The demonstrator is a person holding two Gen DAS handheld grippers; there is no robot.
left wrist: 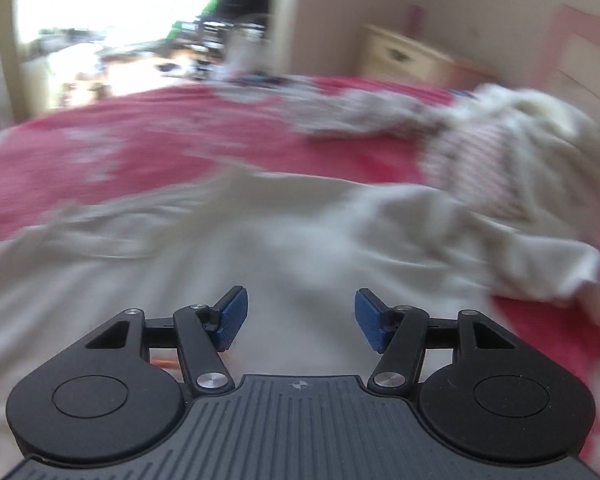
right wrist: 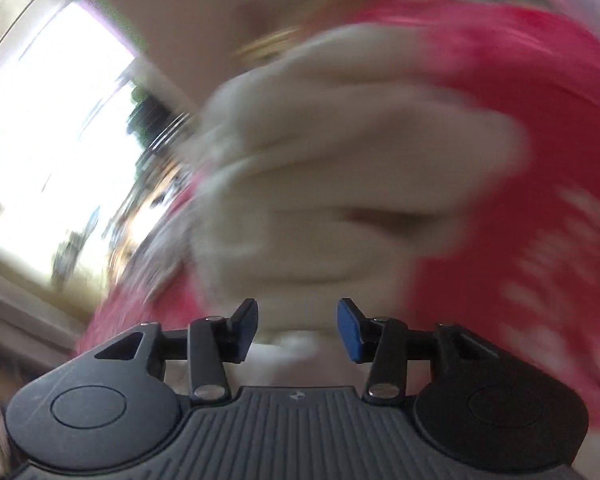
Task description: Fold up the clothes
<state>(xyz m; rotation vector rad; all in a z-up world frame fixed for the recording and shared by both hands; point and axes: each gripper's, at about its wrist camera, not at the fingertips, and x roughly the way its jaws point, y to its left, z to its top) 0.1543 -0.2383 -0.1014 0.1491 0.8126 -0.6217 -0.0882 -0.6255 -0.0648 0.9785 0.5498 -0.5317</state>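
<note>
A cream-white garment (left wrist: 228,232) lies spread over the pink bedspread (left wrist: 148,140) in the left wrist view, heavily blurred. My left gripper (left wrist: 300,316) hovers over it, open, with nothing between its blue pads (left wrist: 232,316). In the right wrist view, a bunched cream-white cloth (right wrist: 340,168) fills the middle, smeared by motion, on the pink bedspread (right wrist: 520,92). My right gripper (right wrist: 298,330) stands open just before that cloth; pale fabric shows behind the gap, and the pads (right wrist: 350,330) do not press on it.
A heap of other clothes (left wrist: 520,136), cream and pink-striped, lies at the right of the bed. A pale dresser (left wrist: 404,56) stands behind against the wall. A bright window (left wrist: 112,0) (right wrist: 40,140) is at the left.
</note>
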